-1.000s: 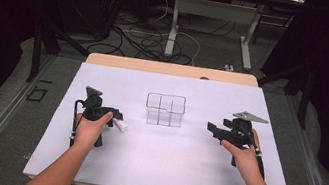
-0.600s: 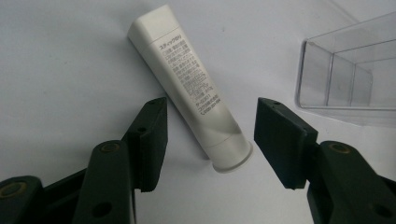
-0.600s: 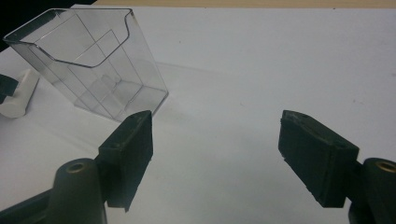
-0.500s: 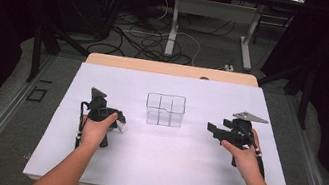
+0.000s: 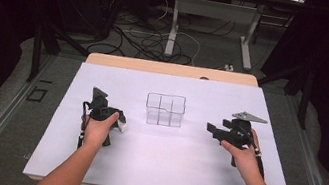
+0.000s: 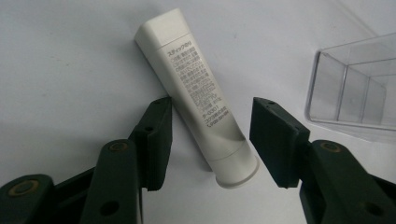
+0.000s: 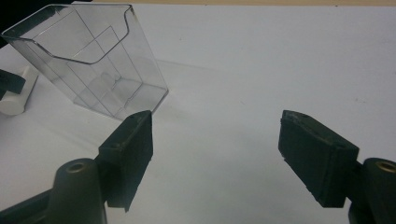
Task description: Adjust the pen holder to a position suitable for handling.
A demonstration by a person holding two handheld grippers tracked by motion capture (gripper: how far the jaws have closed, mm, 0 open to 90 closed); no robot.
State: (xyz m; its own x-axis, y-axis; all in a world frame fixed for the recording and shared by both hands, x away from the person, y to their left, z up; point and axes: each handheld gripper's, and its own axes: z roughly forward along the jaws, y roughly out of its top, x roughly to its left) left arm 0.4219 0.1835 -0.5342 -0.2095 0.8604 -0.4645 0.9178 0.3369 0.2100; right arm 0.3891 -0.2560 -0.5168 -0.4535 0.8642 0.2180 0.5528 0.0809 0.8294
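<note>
A white table [image 5: 166,159] stands in a dark room. The left gripper [image 6: 210,135] gapes around a white tube [image 6: 198,93], unclamped, at the clear box's [image 5: 165,109] nine o'clock. The right gripper [image 7: 215,149] is wide open and empty.

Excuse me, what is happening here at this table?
A person holds a gripper in each hand over a white table. The left gripper is open, its jaws on either side of a white tube lying flat, not yet closed on it. The right gripper is open with nothing between its jaws. A clear plastic organizer stands between them.
</note>
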